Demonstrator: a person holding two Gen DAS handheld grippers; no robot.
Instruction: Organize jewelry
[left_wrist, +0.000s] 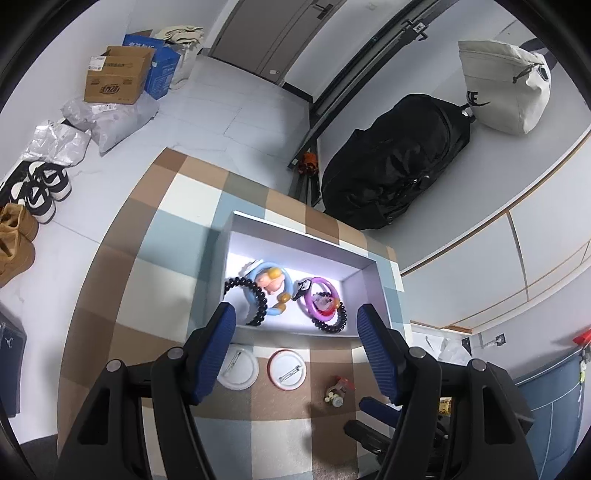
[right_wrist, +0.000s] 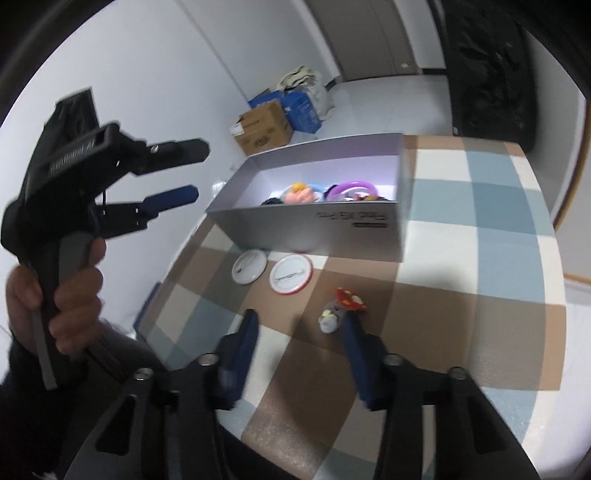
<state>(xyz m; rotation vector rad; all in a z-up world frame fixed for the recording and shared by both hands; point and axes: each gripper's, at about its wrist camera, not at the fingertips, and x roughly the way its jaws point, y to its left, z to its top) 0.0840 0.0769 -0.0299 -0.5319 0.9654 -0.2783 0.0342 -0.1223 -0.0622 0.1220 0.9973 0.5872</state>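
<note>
Black gripper (left_wrist: 295, 317), ribbed blue pads (left_wrist: 218, 343)

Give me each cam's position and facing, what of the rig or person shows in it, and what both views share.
Left wrist: on the left gripper, high above the checkered table, looking steeply down into the grey box; both open fingers show.
Right wrist: on the right gripper, low, facing across the table toward the box; its open fingers show, plus the left gripper and the hand holding it.
Shared: box, two pin badges, mushroom charm.
</note>
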